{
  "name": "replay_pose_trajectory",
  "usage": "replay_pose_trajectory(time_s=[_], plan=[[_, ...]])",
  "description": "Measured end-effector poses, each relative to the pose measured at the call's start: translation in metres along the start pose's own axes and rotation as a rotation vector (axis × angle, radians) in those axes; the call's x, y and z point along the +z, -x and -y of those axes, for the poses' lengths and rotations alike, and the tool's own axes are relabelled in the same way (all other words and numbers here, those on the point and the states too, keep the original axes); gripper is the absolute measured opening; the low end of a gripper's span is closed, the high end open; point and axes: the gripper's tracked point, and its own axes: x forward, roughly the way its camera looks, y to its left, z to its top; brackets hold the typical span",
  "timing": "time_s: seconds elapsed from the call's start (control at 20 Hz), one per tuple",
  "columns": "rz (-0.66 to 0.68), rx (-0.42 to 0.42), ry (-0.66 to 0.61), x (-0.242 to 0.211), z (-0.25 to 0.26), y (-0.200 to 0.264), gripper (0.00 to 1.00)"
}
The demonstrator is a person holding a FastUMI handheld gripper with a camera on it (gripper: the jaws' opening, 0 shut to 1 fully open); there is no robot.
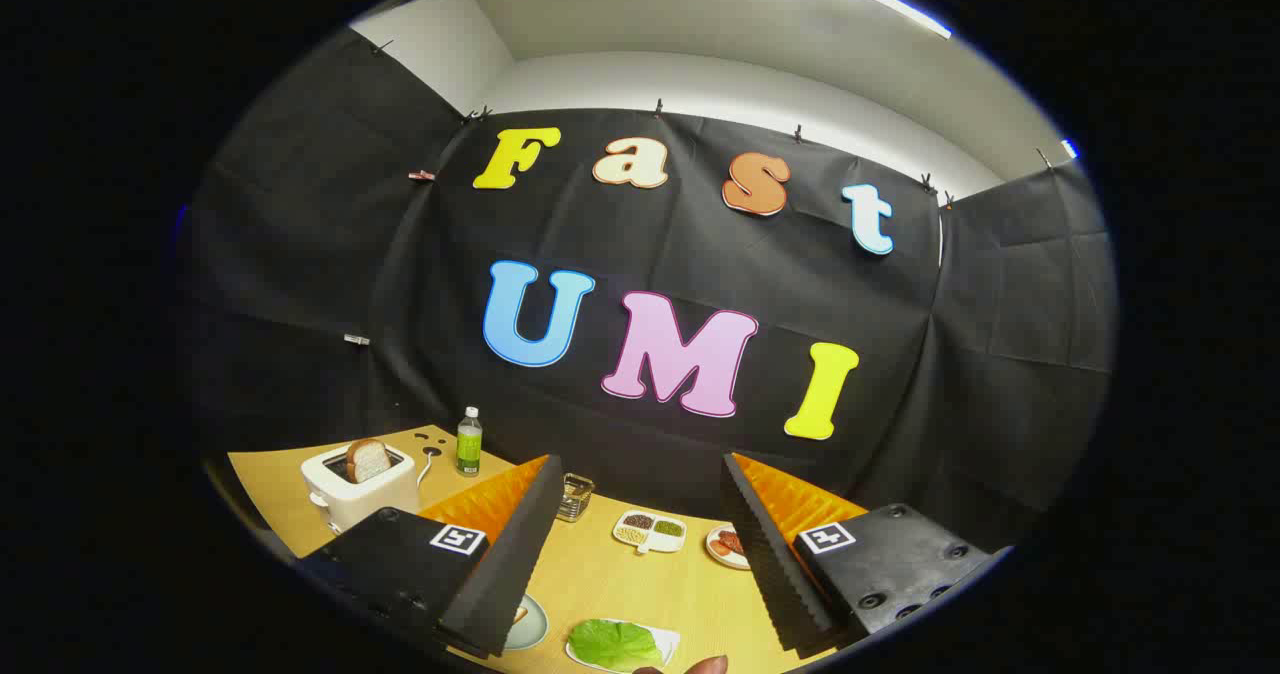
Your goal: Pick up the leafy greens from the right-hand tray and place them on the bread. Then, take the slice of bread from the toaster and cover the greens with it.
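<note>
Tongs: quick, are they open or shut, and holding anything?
Tongs: open, fingers spread wide, holding nothing; the leafy greens lie on their tray between the fingers, untouched.

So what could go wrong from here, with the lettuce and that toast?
1. The gripper has its jaws wide open above the leafy greens, which lie flat on their tray; a thin leaf may slip free.
2. The bread slice stands upright in the toaster, which could shift during the pull.
3. The bottle beside it could topple.
</note>
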Motion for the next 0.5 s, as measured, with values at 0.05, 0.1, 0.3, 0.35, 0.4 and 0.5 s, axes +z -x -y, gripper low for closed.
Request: replay_pose_trajectory(time_s=[0.05, 0.1, 0.3, 0.35, 0.4, 0.5], plan=[[-0.001, -0.001, 0.000, 0.0005, 0.0000, -0.0001, 0.97], [-0.001, 0.000, -0.002, -0.0002, 0.0005, 0.0001, 0.97], [-0.003, 0.001, -0.001, -0.0008, 0.0006, -0.0009, 0.97], [-0.005, 0.004, -0.002, -0.0008, -0.0003, -0.0014, 0.97], [-0.006, 0.006, -0.004, -0.0013, -0.0001, -0.0016, 0.97], [-0.007, 0.009, -0.007, -0.0010, 0.0004, -0.0013, 0.97]])
